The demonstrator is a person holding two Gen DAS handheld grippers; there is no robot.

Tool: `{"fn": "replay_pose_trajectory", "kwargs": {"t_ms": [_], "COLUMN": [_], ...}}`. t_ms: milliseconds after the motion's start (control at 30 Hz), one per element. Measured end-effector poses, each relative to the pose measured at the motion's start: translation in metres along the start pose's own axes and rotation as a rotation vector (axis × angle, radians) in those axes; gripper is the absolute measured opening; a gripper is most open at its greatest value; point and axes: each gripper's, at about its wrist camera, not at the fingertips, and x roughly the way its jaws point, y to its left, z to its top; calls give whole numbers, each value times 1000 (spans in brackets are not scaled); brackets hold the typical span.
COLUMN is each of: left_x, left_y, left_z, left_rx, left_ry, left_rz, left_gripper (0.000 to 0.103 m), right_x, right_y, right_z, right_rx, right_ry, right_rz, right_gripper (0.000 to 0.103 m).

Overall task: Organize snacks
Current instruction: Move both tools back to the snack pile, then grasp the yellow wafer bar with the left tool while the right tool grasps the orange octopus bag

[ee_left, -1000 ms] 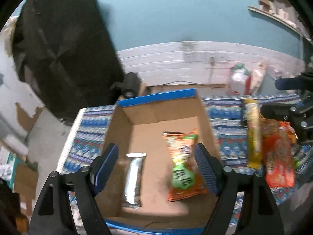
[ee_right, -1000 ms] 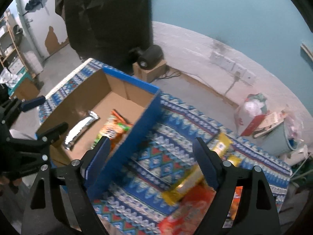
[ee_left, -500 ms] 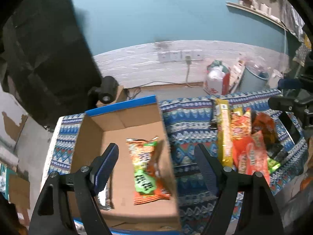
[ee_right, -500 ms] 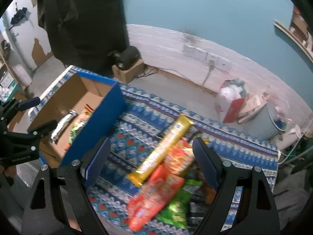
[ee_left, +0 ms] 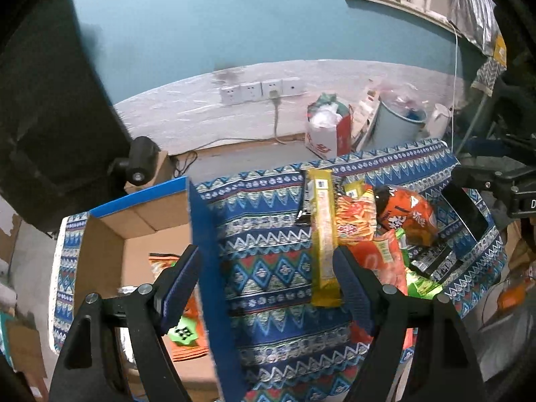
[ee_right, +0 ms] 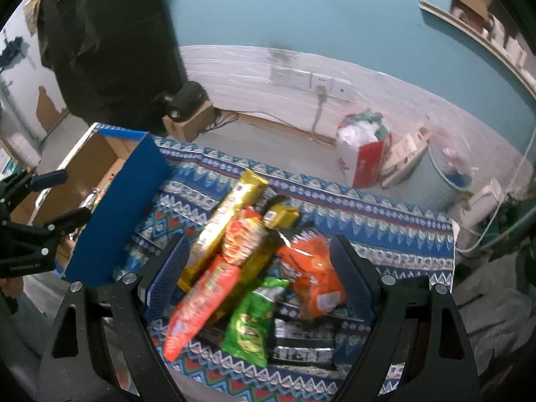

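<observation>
While both my grippers hang empty with jaws spread wide, most of the sorting is undone. Behind my left gripper point(ee_left: 264, 288)'s left finger, the cardboard box point(ee_left: 110, 251) holds just an orange-and-green packet point(ee_left: 187, 321) and what looks like a silver bar point(ee_right: 87, 201), mostly hidden. Between the fingers of my right gripper point(ee_right: 258, 278) lies the snack pile point(ee_right: 254, 268) on the patterned cloth point(ee_left: 268, 258): a long yellow pack point(ee_right: 227, 214), a red-orange bag point(ee_right: 197, 305), a green bag point(ee_right: 251, 321), an orange bag point(ee_right: 311, 274) and a black packet point(ee_right: 301, 345). I judge those are all left to move. Chinese characters show on the orange bag; I can't read the other labels.
</observation>
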Motion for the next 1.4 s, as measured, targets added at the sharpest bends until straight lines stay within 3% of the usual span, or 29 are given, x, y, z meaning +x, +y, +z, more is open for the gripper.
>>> {"fn": "replay_pose_trajectory", "kwargs": {"t_ms": [333,733,1400], "left_x": [40,112,204], "left_y": [-23,-47,-59], "left_z": [13,21,10], "left_rx": [21,45,49], "left_ry": [65,186,349], "left_rz": [-14,-51,-80], "left_gripper": [81,81,81], "right_x": [24,74,149], "right_y": [-38,-56,-84], "right_z": [-12,-16,-38], "right_rx": [39,52,62], "right_ry": [56,143,302], "right_rz": [-21,-9,9], "right_gripper": [85,85,85]}}
